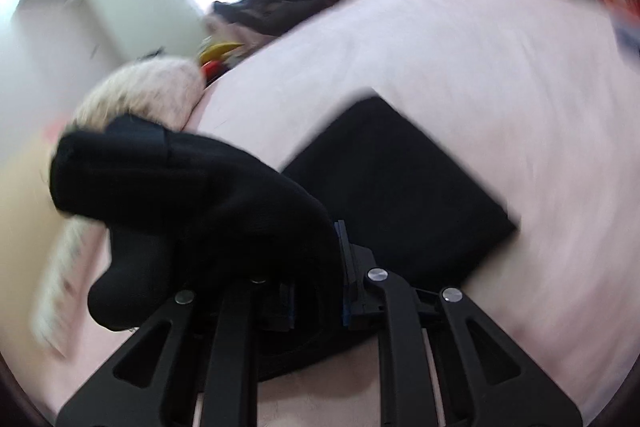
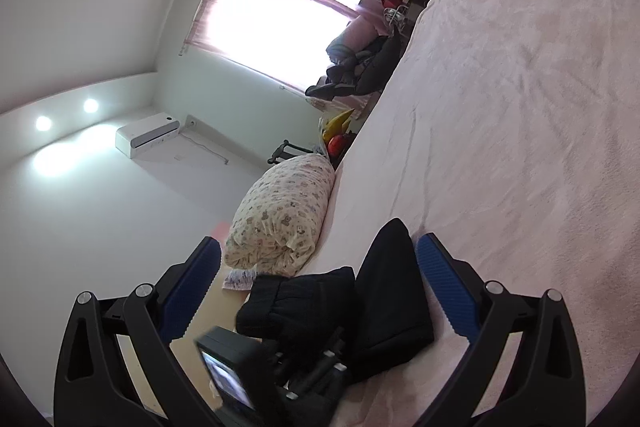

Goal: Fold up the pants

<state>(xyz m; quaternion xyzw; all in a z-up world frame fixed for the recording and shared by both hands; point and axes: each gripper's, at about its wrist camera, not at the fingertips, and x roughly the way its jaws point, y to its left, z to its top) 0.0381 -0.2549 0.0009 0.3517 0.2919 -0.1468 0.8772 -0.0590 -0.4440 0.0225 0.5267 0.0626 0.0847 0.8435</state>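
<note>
Left wrist view: left tongs (image 1: 320,283) pinch black pants (image 1: 192,187); right tongs (image 2: 316,287) spread wide.

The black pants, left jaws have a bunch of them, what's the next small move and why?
Probably lay the bunched end over the folded part and flatten it. The left gripper is shut on a lump of the black pants, lifted off the pink bedspread, while the rest lies flat; the right gripper is open, holding nothing.

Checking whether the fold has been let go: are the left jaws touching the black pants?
Touching. In the left wrist view the left gripper is clamped on bunched black pants, fabric pinched between its jaws.
</note>
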